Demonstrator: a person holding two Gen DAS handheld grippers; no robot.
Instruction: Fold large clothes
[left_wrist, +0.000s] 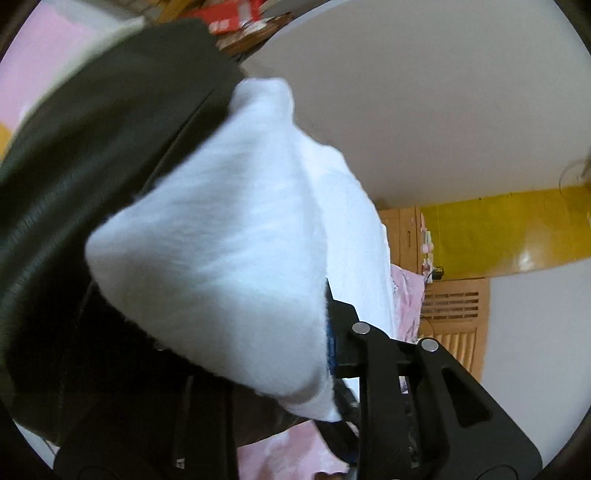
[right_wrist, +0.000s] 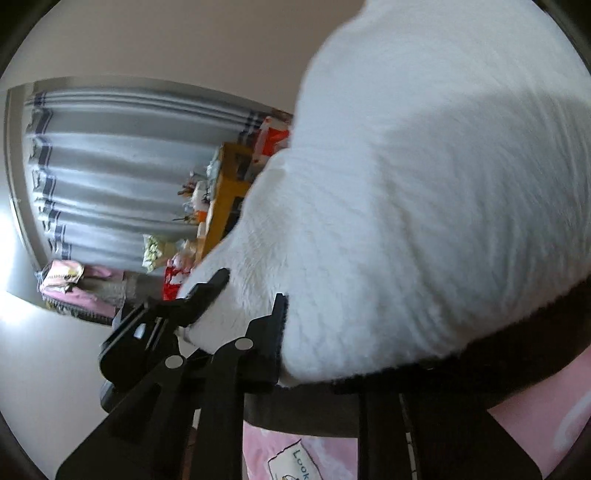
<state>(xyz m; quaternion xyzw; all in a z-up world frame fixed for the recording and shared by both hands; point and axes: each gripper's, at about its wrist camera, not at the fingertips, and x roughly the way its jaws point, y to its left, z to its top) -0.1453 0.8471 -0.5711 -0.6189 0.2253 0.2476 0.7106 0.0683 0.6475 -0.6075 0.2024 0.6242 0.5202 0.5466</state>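
**Between both grippers: a fleece-lined garment, pinched at two points**

At the right gripper (right_wrist: 236, 295), jaws drawn in narrow onto the white fleece lining (right_wrist: 424, 206) of the garment, with fabric bulging between and over the black fingers (right_wrist: 275, 321). Beyond the pinch, lining filling most of the right wrist view, edged below by the dark outer shell (right_wrist: 480, 376). Under that, pink bedding (right_wrist: 314, 454) with a printed label; further off and tilted, a striped curtain (right_wrist: 129, 177) and a cluttered wooden shelf (right_wrist: 225, 192).

At the left gripper (left_wrist: 332, 332), only one finger (left_wrist: 345, 321) clearly in view, the other hidden behind a fold of white fleece (left_wrist: 221, 258). Probably clamped on that fold, judging by how tight the cloth sits against the finger; pad contact itself not visible. Past the fleece, dark shell (left_wrist: 92, 147) sweeping up the left side, pink bedding (left_wrist: 295, 450) below, yellow wall (left_wrist: 498, 236) and wooden cabinet (left_wrist: 454, 317) behind.

For a clean fold: hold both pinches firm, since thick pile slips easily. Keep the two held points level and apart so the cloth hangs taut. Lower onto the bed evenly, lining inward, edges matched before letting go. Watch for shell layers bunching underneath, hidden from both cameras.
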